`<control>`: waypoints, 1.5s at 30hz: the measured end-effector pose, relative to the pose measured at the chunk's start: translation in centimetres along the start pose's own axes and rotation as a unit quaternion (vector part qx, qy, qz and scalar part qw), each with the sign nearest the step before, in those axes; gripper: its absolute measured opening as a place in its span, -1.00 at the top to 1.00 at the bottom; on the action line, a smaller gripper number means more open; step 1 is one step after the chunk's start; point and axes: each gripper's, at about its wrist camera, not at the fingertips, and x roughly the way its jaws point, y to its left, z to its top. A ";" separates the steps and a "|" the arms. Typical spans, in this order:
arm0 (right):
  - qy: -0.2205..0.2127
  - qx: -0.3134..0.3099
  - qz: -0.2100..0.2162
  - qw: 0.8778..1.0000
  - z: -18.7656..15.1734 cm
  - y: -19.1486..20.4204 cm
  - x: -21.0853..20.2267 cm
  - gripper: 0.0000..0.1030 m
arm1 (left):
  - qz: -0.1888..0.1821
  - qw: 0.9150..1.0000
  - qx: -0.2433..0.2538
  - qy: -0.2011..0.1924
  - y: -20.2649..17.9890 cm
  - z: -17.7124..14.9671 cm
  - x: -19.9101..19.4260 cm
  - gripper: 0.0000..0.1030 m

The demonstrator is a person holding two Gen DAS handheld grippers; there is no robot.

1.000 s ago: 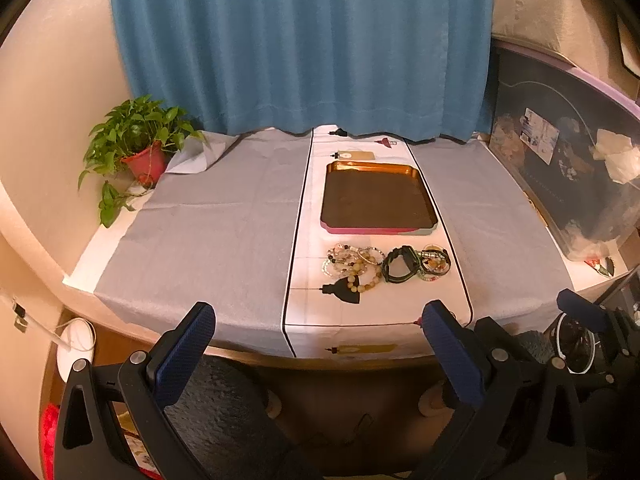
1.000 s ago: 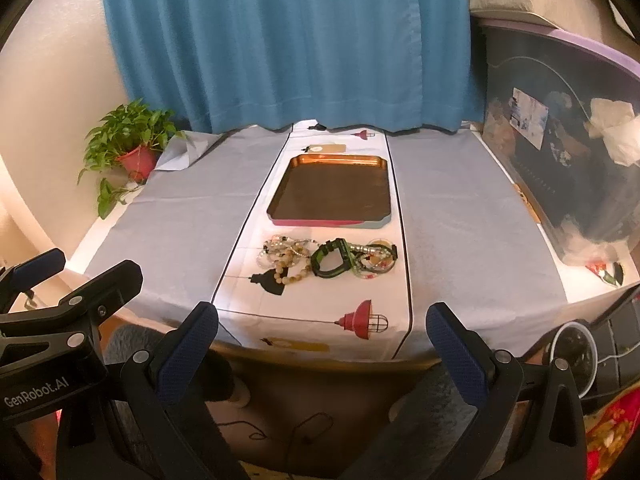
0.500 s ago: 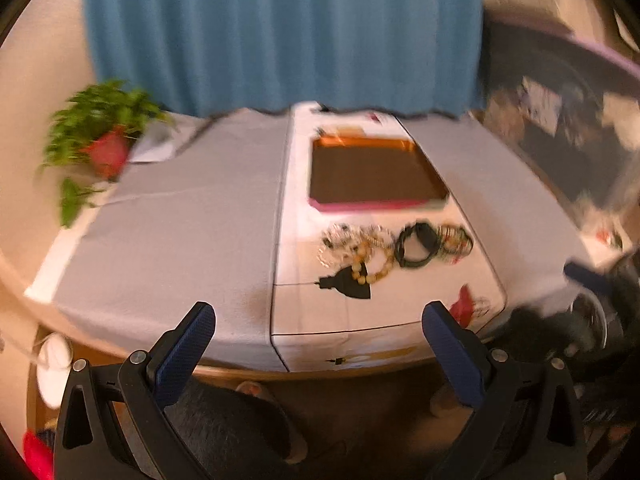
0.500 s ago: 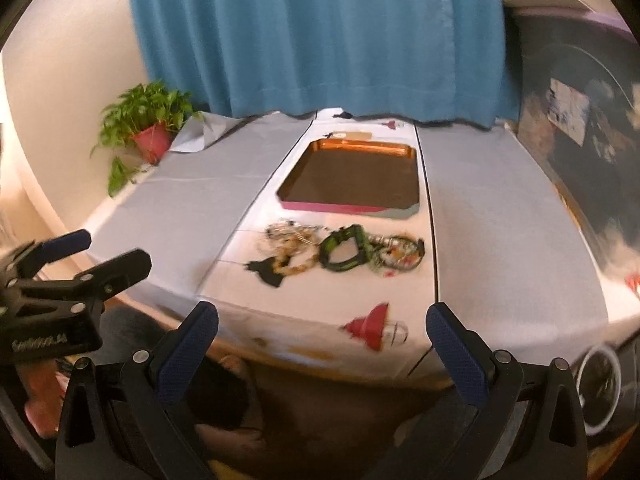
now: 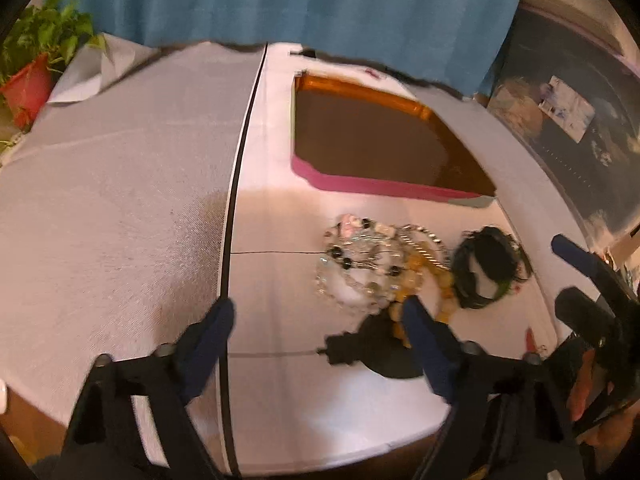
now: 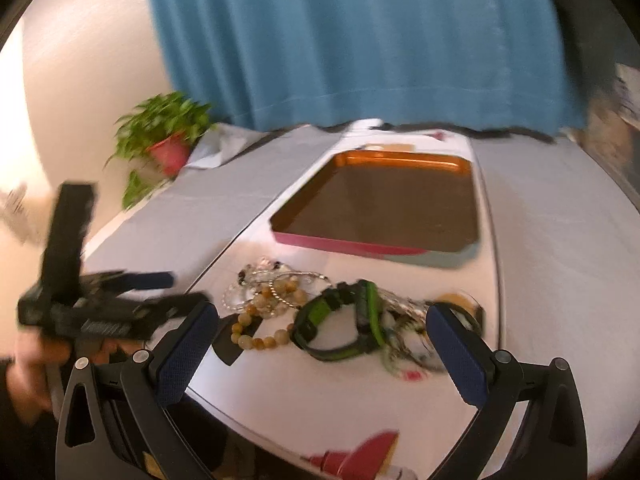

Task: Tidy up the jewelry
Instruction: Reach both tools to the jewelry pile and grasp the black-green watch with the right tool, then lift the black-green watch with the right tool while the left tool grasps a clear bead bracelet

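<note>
Both claws, left claw (image 5: 316, 322) just narrowing yet empty and right claw (image 6: 322, 342) spread wide, near the tangled bracelets (image 5: 384, 270) mid-bench below the tray (image 5: 384, 190): light, slippery beads, likely best pinched across one strand.

Warm indoor light, strong motion blur, fisheye bending, dark vignetted corners

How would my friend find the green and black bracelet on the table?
Find the tray on the white runner. Just in front of it lies a heap of jewelry. The band lies in the heap's middle, right of the yellow beads: the only thick black loop with bright green stripes.
</note>
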 end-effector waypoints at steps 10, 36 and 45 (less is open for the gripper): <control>0.029 -0.041 -0.032 0.998 -0.8 1.5 4.3 -0.30 | 0.044 0.994 0.104 0.001 -2.0 1.2 2.9 0.73; -0.004 -0.062 -0.025 0.998 -1.2 2.3 2.1 0.11 | -0.086 0.995 -0.051 -0.019 4.2 1.0 -1.0 0.90; 0.005 -0.067 -0.054 0.996 -1.5 2.1 2.7 -0.27 | -0.017 0.999 -0.047 0.005 5.5 -0.3 0.1 0.85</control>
